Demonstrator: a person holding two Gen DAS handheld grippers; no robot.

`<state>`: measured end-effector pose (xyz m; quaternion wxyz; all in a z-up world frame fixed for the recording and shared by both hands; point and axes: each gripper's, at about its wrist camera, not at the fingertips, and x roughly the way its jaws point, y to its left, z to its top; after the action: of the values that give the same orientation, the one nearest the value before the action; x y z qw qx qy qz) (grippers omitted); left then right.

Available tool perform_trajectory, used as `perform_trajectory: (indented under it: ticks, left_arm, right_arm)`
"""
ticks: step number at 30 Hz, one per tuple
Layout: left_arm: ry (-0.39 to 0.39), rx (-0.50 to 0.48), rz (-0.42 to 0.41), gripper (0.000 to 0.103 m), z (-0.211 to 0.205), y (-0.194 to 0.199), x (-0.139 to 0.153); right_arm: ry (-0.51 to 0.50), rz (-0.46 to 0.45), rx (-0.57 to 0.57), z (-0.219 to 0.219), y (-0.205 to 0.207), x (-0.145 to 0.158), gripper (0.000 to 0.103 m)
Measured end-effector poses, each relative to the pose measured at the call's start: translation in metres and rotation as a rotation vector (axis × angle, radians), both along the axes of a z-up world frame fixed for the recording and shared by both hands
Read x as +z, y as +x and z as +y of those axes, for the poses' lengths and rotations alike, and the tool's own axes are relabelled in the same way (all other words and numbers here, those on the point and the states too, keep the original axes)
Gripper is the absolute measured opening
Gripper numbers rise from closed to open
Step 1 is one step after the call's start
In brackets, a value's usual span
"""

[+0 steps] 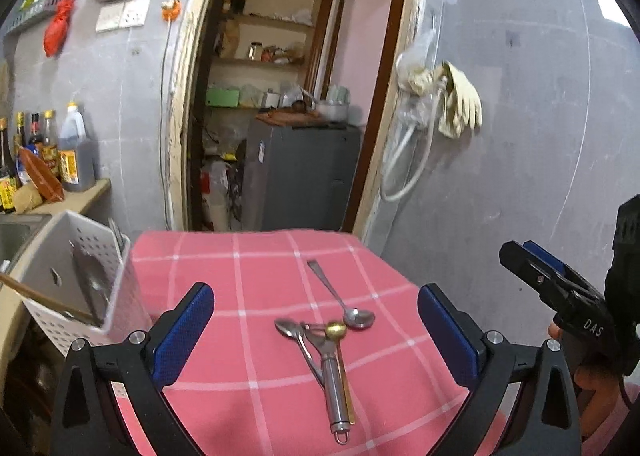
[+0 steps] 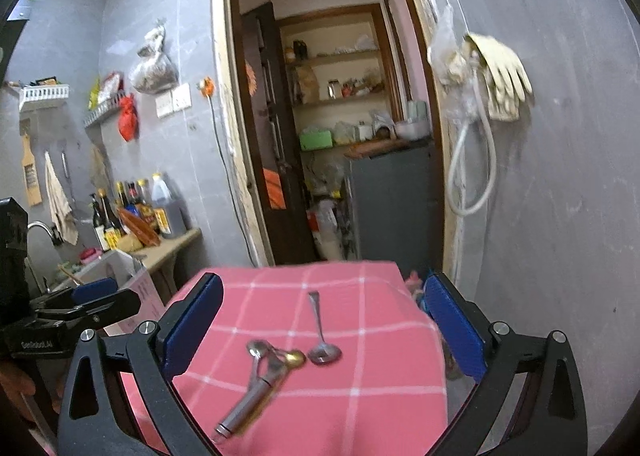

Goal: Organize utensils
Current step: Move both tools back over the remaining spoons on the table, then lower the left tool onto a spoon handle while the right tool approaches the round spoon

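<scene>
At the far left of the left wrist view I see a white perforated utensil holder [image 1: 70, 276] standing at the worktop's left edge, with a metal blade and a wooden stick leaning inside it. My left tool [image 1: 316, 336] sits low in the frame with its blue pads spread wide apart, gripping nothing. Between the pads, on the pink checked cloth [image 1: 248, 276], lies a small cluster of utensils: a silver spoon [image 1: 298, 344] at lower centre, a steel-handled peeler [image 1: 332, 376] just right of it and touching it, and a gold spoon [image 1: 340, 356] whose bowl rests across the peeler's head. Just up and to the right, a second silver spoon [image 1: 340, 292] lies apart from the peeler's handle, its bowl close beside the gold one and its handle pointing toward the upper centre. At the right edge of this frame my right tool [image 1: 536, 276] shows from the side, its fingers parted.

In the right wrist view, the left tool [image 2: 100, 296] appears at the left edge, with the utensil holder [image 2: 120, 268] behind it. The right tool [image 2: 324, 320] also stands wide open and holds nothing. The cloth [image 2: 360, 396] fills the lower centre; the peeler [image 2: 252, 388] lies diagonally at lower centre, blurred, with the silver spoon [image 2: 256, 348] and the gold spoon [image 2: 294, 357] at its head, and the second silver spoon [image 2: 322, 340] to their right. Yellow gloves [image 2: 504, 80] hang on the grey wall at upper right.
</scene>
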<state>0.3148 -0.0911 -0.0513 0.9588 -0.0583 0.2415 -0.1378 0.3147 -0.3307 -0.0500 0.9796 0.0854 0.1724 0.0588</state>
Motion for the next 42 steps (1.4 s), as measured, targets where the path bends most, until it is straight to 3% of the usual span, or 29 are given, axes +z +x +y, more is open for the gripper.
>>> perform_trajectory:
  ticks: [15,20,27,34,42]
  left_arm:
    - [-0.016,-0.006,0.19,0.102,-0.016,0.049,-0.075]
    - [-0.039,0.006,0.245,0.101,-0.016,0.068,-0.093]
    - [-0.123,0.011,0.342,0.078,-0.01,0.098,-0.116]
    - [-0.219,0.012,0.437,0.058,-0.001,0.124,-0.137]
    - [-0.283,0.019,0.474,0.048,0.003,0.141,-0.152]
  right_arm:
    - [0.072,0.23,0.086,-0.01,0.051,-0.094,0.099]
    - [0.105,0.323,0.139,0.001,0.073,-0.121,0.077]
    - [0.144,0.411,0.188,0.02,0.099,-0.143,0.05]
    - [0.183,0.473,0.192,0.034,0.121,-0.161,0.037]
    - [0.25,0.52,0.132,0.033,0.133,-0.18,0.027]
